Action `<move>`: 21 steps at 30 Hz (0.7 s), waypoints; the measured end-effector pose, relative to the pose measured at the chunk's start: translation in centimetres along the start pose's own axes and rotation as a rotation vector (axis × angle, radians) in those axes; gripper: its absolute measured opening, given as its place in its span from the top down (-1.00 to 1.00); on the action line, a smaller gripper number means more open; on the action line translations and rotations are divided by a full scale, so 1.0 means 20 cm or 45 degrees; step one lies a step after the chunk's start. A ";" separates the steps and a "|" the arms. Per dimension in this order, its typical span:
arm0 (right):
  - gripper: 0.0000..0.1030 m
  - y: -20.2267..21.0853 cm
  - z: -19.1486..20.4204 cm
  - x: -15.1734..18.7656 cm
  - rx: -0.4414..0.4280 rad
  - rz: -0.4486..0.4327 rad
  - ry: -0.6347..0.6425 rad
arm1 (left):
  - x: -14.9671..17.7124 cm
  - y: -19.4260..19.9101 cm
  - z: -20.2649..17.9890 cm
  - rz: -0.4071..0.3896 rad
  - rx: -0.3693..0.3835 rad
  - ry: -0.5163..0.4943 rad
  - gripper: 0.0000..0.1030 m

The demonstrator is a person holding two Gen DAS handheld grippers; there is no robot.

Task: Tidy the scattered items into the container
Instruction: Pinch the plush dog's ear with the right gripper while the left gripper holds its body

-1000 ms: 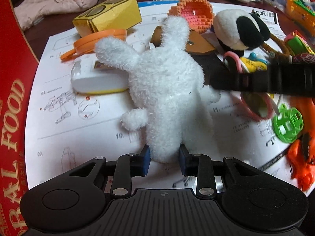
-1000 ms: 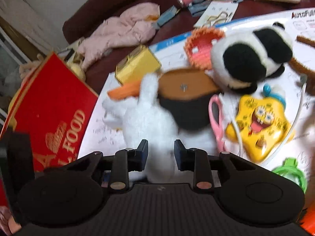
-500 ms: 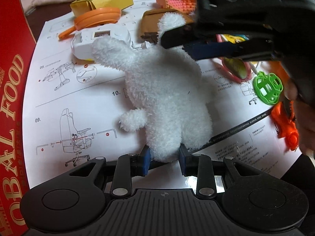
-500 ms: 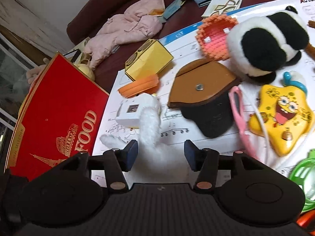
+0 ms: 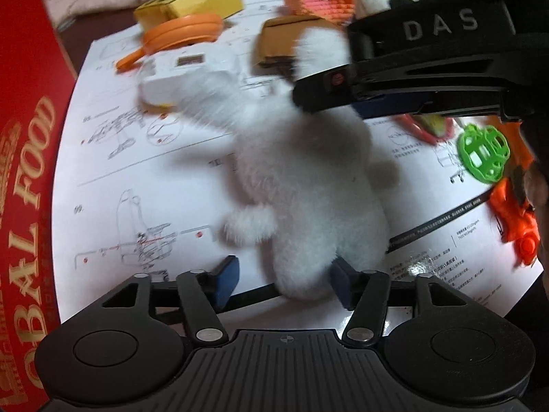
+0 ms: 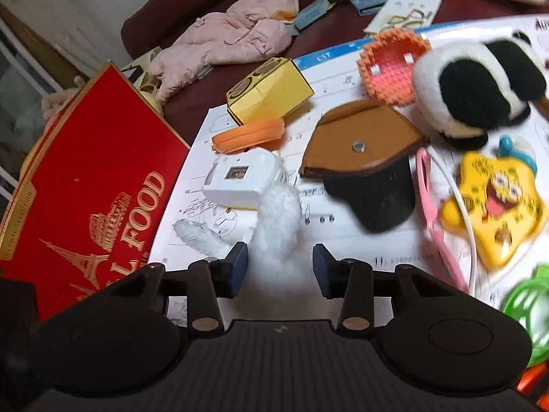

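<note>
The fluffy white plush rabbit (image 5: 308,185) lies on printed paper (image 5: 144,178); the left gripper (image 5: 284,279) is opening, released; the right gripper (image 6: 279,267) is closing around one ear — not yet clenched; the red box (image 6: 85,185) reads "FOOD".

Two plush toys show: one white bunny (image 5: 308,185) and one black-and-white panda (image 6: 480,86). There is one red box (image 6: 85,185), one yellow carton (image 6: 271,92), one orange lidded dish (image 6: 250,135), one white device (image 6: 243,180), one brown leather pouch (image 6: 363,144), one yellow cartoon star (image 6: 497,202), one green lattice ball (image 5: 483,152), one orange pixel-bead bowl (image 6: 391,65) and one pink garment (image 6: 226,41).
</note>
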State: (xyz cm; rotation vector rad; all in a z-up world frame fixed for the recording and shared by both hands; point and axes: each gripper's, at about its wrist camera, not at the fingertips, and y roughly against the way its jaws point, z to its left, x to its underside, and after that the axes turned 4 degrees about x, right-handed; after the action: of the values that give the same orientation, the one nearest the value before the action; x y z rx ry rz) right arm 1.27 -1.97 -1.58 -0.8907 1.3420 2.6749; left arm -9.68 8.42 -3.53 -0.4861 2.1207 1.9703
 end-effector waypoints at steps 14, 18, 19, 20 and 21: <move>0.09 0.00 0.07 -0.08 0.052 0.022 0.073 | 0.01 0.02 -0.01 -0.024 0.085 -0.073 0.48; 0.42 -0.08 0.10 -0.12 0.053 0.050 0.082 | 0.03 0.03 -0.01 -0.019 0.099 -0.110 0.46; 0.52 -0.09 0.10 -0.12 0.062 0.056 0.090 | 0.04 0.03 -0.01 -0.017 0.107 -0.108 0.44; 0.58 -0.11 0.10 -0.11 0.067 0.050 0.100 | 0.04 0.03 0.01 -0.015 0.112 -0.097 0.38; 0.72 -0.11 0.10 -0.09 0.072 0.039 0.108 | 0.04 0.03 0.01 -0.015 0.107 -0.080 0.36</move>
State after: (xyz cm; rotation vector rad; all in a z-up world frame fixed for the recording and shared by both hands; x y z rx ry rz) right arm 2.49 1.31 -1.43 -0.9965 1.4527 2.6346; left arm -10.76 8.63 -3.27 -0.4157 2.1470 1.8559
